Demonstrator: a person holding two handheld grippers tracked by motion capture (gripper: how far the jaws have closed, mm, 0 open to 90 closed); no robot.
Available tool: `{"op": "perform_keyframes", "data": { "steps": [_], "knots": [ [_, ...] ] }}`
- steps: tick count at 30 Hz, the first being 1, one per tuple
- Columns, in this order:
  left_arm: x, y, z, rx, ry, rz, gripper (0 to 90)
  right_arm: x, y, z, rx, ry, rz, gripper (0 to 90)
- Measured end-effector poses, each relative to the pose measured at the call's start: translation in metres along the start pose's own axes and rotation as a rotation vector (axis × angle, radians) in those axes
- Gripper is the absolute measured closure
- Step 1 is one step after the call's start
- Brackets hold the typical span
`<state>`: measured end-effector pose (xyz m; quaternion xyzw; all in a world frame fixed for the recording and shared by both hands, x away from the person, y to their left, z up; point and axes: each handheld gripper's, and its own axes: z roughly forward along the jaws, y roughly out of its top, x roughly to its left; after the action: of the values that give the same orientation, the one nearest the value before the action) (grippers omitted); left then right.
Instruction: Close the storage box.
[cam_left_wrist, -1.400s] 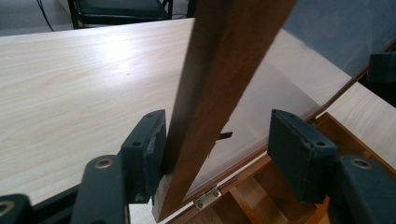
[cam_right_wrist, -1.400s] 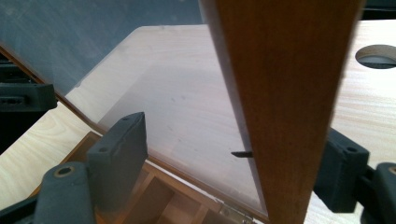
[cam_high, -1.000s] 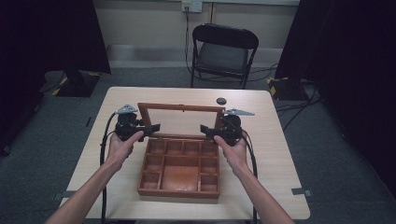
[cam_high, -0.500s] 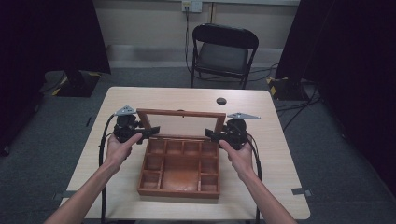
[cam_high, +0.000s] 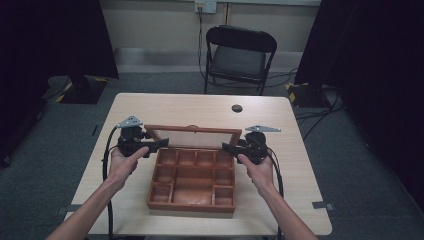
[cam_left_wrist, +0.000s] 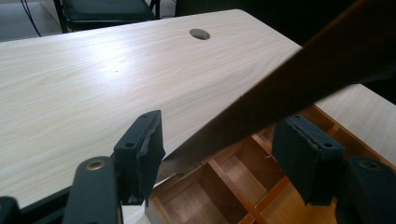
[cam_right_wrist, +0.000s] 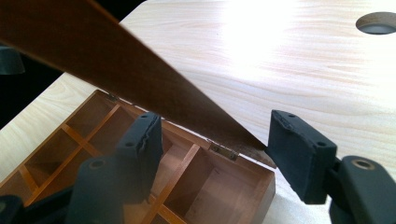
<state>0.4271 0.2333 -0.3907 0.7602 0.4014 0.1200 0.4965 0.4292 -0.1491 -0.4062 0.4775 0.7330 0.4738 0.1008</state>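
A wooden compartment box (cam_high: 192, 180) sat on the light wood table (cam_high: 170, 107), in the near half at about six o'clock from the table's centre. Its hinged lid (cam_high: 192, 136) stood raised along the far edge, at twelve o'clock from the box's tray, tilted over the open compartments rather than lying flat.

The left gripper (cam_high: 159, 144) was at about ten o'clock from the box's middle, held in the person's left hand (cam_high: 125, 161), its tips at the lid's left end. In the left gripper view the dark underside of the lid (cam_left_wrist: 299, 88) ran slantwise between the two black jaws, which stood spread apart, released, with a gap on either side of the wood; the divided compartments (cam_left_wrist: 243, 182) showed below.

The right gripper (cam_high: 229, 148) was at about two o'clock from the box's middle, held in the right hand (cam_high: 255, 167), tips at the lid's right end. In the right gripper view its jaws were likewise wide and released, the lid (cam_right_wrist: 130, 79) crossing above them, with a small brass hinge (cam_right_wrist: 222, 150) on the box's back wall between them.

A round cable hole (cam_high: 237, 108) lay in the table at twelve o'clock, well apart from the box. A black folding chair (cam_high: 239, 57) stood beyond the far edge.
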Motion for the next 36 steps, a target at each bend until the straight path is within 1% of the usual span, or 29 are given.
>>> {"op": "perform_keyframes", "data": {
  "steps": [1,2,6,7,8,10,12,14,16,17,18,19,20,22,23,24,26,27,28,29,30,32,35,36],
  "knots": [
    [0.001,-0.001,-0.001,0.002,0.000,0.002,33.9,0.000,0.000,0.000,-0.001,0.000,0.000,36.1],
    [0.001,-0.002,-0.002,0.003,-0.002,-0.005,33.8,0.000,0.000,0.000,0.001,-0.001,-0.002,36.2],
    [0.002,-0.004,-0.004,0.006,0.009,0.001,33.0,-0.001,0.001,0.002,0.001,-0.008,-0.011,37.8],
    [0.002,-0.006,-0.003,0.001,0.008,0.004,33.0,-0.001,0.002,0.003,-0.002,-0.012,-0.021,38.6],
    [0.001,-0.006,-0.003,0.000,0.009,-0.002,32.6,-0.001,0.002,0.004,-0.004,-0.015,-0.036,40.1],
    [0.001,-0.006,-0.002,0.005,0.015,0.007,32.8,-0.001,0.002,0.004,-0.001,-0.011,-0.043,39.9],
    [0.002,-0.006,-0.003,-0.002,0.007,0.010,34.0,-0.001,0.001,0.004,0.004,-0.004,-0.047,39.6],
    [0.001,-0.007,-0.003,-0.005,0.007,0.014,34.3,0.000,0.000,0.002,0.010,0.002,-0.055,39.0],
    [0.001,-0.008,-0.004,0.004,0.006,0.024,35.2,0.000,-0.001,0.001,0.019,0.007,-0.054,38.1],
    [0.001,-0.008,-0.005,0.008,0.001,0.017,35.9,0.000,-0.001,0.001,0.023,0.007,-0.061,36.3],
    [0.001,-0.009,-0.006,0.011,-0.001,0.020,37.4,0.000,-0.002,0.000,0.033,0.004,-0.056,34.2],
    [0.001,-0.009,-0.007,0.014,-0.006,0.021,37.1,-0.001,-0.002,0.000,0.047,0.016,-0.038,33.2],
    [0.001,-0.009,-0.007,0.016,-0.009,0.025,37.0,-0.001,-0.004,0.000,0.049,0.019,-0.030,32.4],
    [-0.001,-0.010,-0.008,0.024,-0.005,0.037,37.1,-0.001,-0.007,-0.001,0.048,0.013,-0.030,32.1],
    [-0.001,-0.011,-0.009,0.022,-0.011,0.038,37.7,-0.001,-0.007,-0.002,0.051,0.011,-0.022,32.0],
    [-0.002,-0.011,-0.010,0.030,-0.010,0.046,37.6,-0.001,-0.008,-0.003,0.052,0.013,-0.019,32.0],
    [-0.003,-0.012,-0.011,0.036,-0.016,0.049,37.2,-0.001,-0.009,-0.005,0.052,0.008,-0.021,32.4],
    [-0.004,-0.012,-0.011,0.037,-0.019,0.050,36.8,0.000,-0.010,-0.006,0.055,0.008,-0.012,33.1],
    [-0.004,-0.013,-0.012,0.040,-0.021,0.050,36.4,0.000,-0.011,-0.007,0.054,0.017,-0.009,35.7],
    [-0.004,-0.014,-0.012,0.037,-0.026,0.041,35.6,0.001,-0.012,-0.007,0.056,0.026,-0.007,37.6],
    [-0.004,-0.015,-0.013,0.039,-0.029,0.043,35.2,0.001,-0.013,-0.007,0.059,0.025,-0.011,37.6],
    [-0.004,-0.019,-0.015,0.034,-0.036,0.024,34.0,0.002,-0.013,-0.007,0.061,0.021,-0.017,37.6],
    [-0.005,-0.023,-0.018,0.035,-0.026,0.020,31.6,0.001,-0.012,-0.006,0.058,0.022,-0.015,37.8],
    [-0.005,-0.023,-0.019,0.029,-0.033,0.015,31.6,0.001,-0.012,-0.005,0.059,0.020,-0.015,37.9]
  ]
}}
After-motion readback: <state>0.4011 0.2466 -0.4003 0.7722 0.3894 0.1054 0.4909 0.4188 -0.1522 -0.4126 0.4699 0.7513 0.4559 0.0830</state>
